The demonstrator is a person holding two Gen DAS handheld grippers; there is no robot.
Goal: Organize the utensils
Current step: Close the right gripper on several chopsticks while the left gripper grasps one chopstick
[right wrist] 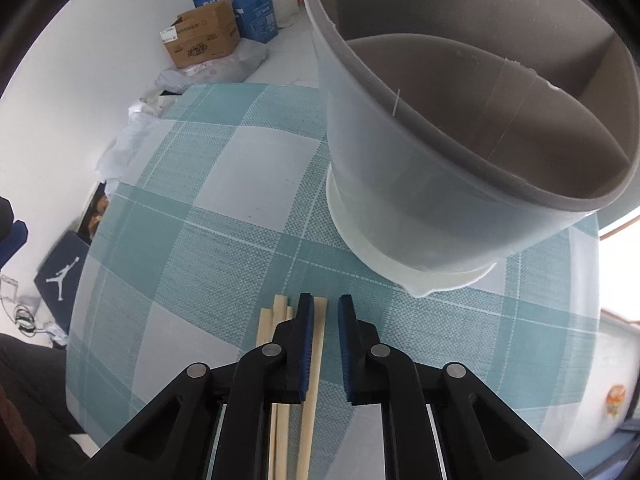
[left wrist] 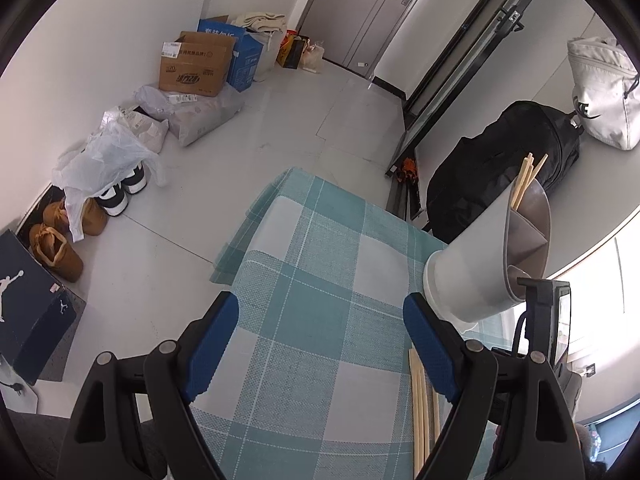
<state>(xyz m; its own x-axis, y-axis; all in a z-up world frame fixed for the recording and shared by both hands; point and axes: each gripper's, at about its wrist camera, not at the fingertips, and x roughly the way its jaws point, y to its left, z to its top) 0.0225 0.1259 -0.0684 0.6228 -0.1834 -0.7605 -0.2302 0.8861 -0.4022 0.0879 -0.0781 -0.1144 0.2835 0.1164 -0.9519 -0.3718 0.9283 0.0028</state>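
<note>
A white utensil holder with a grey divided inside stands on the teal plaid tablecloth; several wooden chopsticks stick out of it. It fills the upper right of the right wrist view. More chopsticks lie flat on the cloth. My right gripper is low over them, jaws partly open, with one chopstick between the blue pads, not clamped. My left gripper is wide open and empty above the cloth; loose chopsticks lie by its right finger.
The table edge drops to a white floor. Cardboard boxes, plastic bags and shoes line the left wall. A black backpack and a grey bag sit beyond the holder.
</note>
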